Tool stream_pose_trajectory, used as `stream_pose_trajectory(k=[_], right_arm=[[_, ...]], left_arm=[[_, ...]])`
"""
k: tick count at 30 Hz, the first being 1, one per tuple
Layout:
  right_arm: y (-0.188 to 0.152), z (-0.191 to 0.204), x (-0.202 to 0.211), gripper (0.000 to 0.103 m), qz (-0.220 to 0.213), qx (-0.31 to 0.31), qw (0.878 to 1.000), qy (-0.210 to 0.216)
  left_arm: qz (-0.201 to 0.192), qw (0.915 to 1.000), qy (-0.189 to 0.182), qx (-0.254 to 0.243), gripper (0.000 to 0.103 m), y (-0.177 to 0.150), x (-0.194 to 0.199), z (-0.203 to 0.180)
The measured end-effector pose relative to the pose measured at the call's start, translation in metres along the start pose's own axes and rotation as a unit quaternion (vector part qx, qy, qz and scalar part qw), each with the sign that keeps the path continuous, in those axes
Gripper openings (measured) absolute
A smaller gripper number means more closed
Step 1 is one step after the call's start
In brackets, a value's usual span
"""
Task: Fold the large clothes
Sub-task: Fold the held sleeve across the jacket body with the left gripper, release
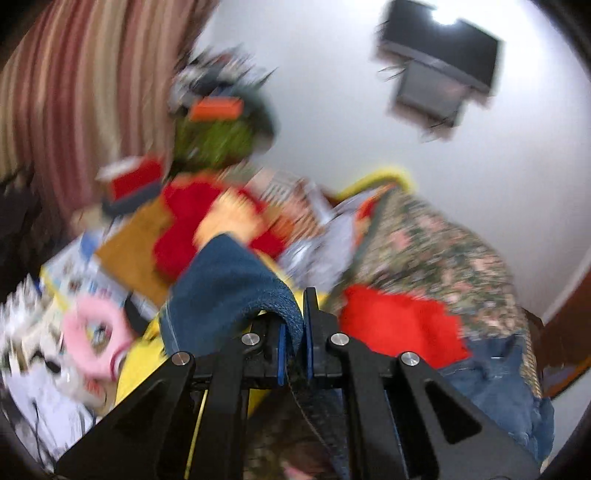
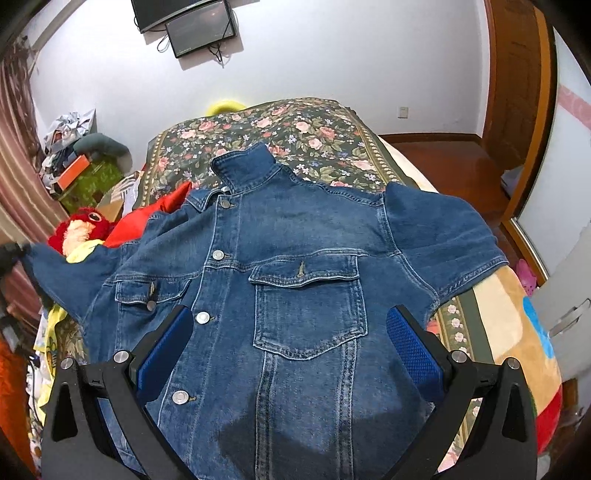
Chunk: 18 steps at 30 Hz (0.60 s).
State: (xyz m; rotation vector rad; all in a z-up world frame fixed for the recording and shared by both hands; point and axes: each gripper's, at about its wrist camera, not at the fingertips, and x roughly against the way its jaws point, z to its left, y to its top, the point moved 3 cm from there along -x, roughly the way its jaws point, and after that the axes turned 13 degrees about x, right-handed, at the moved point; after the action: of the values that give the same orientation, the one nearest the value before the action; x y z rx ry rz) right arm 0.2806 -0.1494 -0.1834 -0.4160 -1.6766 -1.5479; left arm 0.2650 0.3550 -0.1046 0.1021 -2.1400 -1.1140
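Denim jacket (image 2: 295, 280), stitched and metal-buttoned, lies flat on floral bed (image 2: 295, 125). Left gripper (image 1: 294, 334) clamps its sleeve (image 1: 229, 291); right gripper (image 2: 290, 343) spread wide above.

Floral bedspread (image 2: 295, 125) over the bed, beige blanket (image 2: 506, 314) along its right edge. Red plush toy (image 2: 83, 225) at left, red cloth (image 2: 147, 218) just beside it. Green box (image 2: 94, 181) further back, orange box (image 2: 75, 166) on top. Two dark screens (image 2: 192, 18) on the white wall (image 2: 332, 55). Striped curtain (image 1: 74, 92) at left. Pink ring (image 1: 96, 339), blurred, low at left.
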Motion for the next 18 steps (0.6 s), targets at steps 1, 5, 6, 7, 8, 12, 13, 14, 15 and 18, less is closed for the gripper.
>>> stream_pose_trajectory(k=[1,5,6,7,8,12,13,14,15,18], right_arm=[[-0.001,-0.001,0.001,0.103,-0.001,0.000,1.000,0.000],[-0.004,-0.006,0.005,0.103,-0.006,-0.006,1.000,0.007],[-0.005,-0.009,0.006,0.103,-0.006,-0.008,1.000,0.009],[-0.006,-0.010,0.007,0.103,-0.007,-0.009,1.000,0.010],[-0.008,-0.012,0.009,0.103,-0.007,-0.010,1.000,0.010],[-0.013,-0.022,0.013,0.103,-0.008,-0.016,1.000,0.007],[-0.014,-0.025,0.013,0.103,-0.008,-0.018,1.000,0.006],[-0.016,-0.028,0.013,0.103,-0.006,-0.021,1.000,0.005],[-0.017,-0.031,0.013,0.103,-0.005,-0.025,1.000,0.006],[-0.021,-0.038,0.013,0.103,-0.002,-0.034,0.999,0.007]], left_arm=[[-0.009,0.9997,-0.018,-0.016,0.007,0.000,0.011,-0.017],[-0.011,0.9938,-0.083,-0.073,0.007,-0.011,0.038,-0.082],[-0.004,0.9914,-0.099,-0.085,0.007,-0.017,0.041,-0.098],[0.006,0.9889,-0.114,-0.095,0.007,-0.025,0.042,-0.112],[0.018,0.9862,-0.126,-0.106,0.007,-0.034,0.042,-0.125],[0.066,0.9760,-0.153,-0.140,0.007,-0.071,0.034,-0.164],[0.081,0.9726,-0.163,-0.145,0.007,-0.082,0.033,-0.171],[0.095,0.9689,-0.171,-0.151,0.007,-0.093,0.032,-0.179],[0.110,0.9650,-0.178,-0.158,0.007,-0.108,0.033,-0.185],[0.152,0.9537,-0.186,-0.182,0.007,-0.145,0.030,-0.202]])
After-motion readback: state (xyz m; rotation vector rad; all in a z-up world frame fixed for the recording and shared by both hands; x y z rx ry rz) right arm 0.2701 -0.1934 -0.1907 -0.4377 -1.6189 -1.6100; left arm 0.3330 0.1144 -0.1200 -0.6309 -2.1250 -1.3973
